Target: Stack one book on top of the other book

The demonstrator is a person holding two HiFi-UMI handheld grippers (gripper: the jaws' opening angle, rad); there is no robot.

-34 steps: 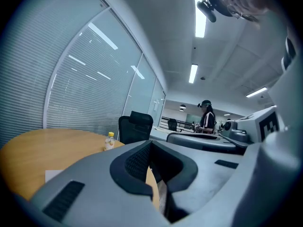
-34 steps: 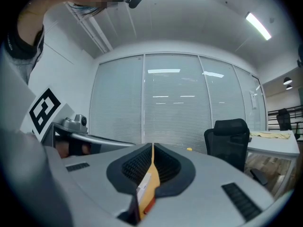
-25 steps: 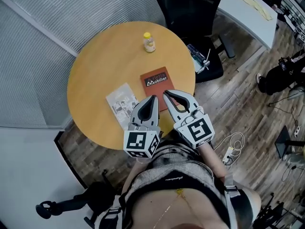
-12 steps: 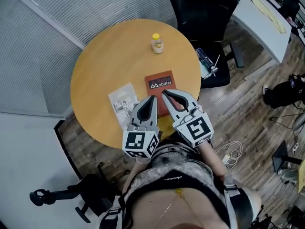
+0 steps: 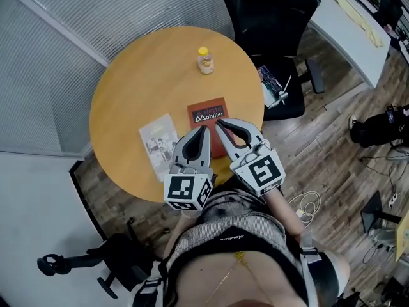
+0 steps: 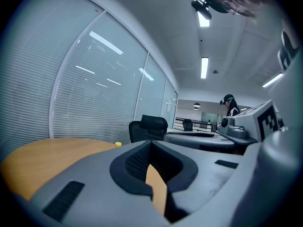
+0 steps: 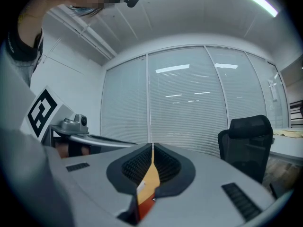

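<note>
Both claws clenched on nothing, side by side over the near part of the round desk.

The left claw and right claw each have their jaws pressed together with nothing between them, tips close to one another. The red book lies flat just ahead of both tips, its near edge hidden under them. The pale book lies flat just to the left of the left claw, apart from the red one. A small yellow-capped bottle stands well beyond the tips.
</note>
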